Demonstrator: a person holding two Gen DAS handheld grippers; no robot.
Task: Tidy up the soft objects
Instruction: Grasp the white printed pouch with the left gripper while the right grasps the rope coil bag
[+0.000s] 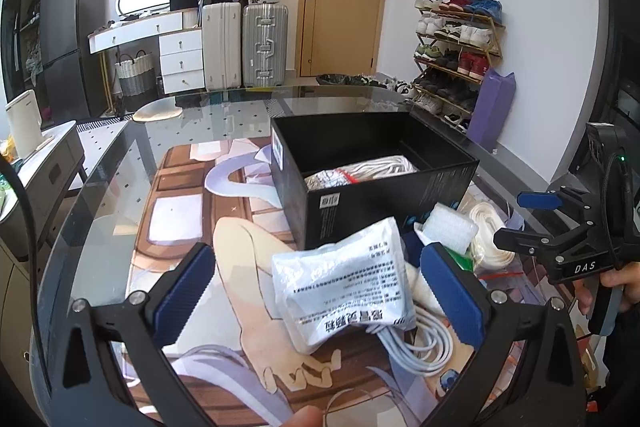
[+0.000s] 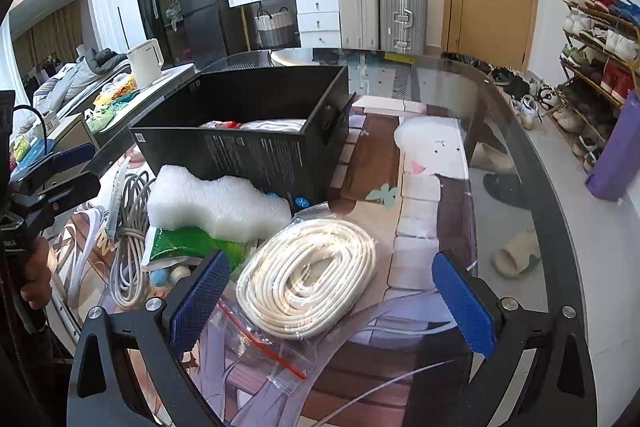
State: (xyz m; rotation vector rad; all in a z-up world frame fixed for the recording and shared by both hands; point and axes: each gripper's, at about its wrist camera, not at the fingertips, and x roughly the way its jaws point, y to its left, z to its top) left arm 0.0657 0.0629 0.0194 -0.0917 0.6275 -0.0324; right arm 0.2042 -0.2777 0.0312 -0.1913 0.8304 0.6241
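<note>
In the left wrist view a white printed pouch [image 1: 344, 283] lies on a coil of grey-white cable [image 1: 420, 343], between the wide-apart pads of my left gripper [image 1: 318, 291], which is open. Just beyond stands the black box [image 1: 384, 187] with a bagged white rope coil [image 1: 360, 171] inside. My right gripper [image 2: 332, 301] is open too, straddling a white rope coil [image 2: 308, 275] in a clear zip bag. To its left lie a white foam piece [image 2: 216, 203], a green packet [image 2: 188, 243] and the grey cable [image 2: 128, 239]. The black box [image 2: 248, 155] sits behind them.
Everything rests on a glass table [image 1: 120, 187] over a printed mat [image 1: 180, 211]. The table's curved edge [image 2: 536, 163] runs along the right, with slippers on the floor below. A shoe rack [image 1: 456, 43], suitcases [image 1: 244, 43] and a side counter with a kettle [image 2: 146, 63] stand farther off.
</note>
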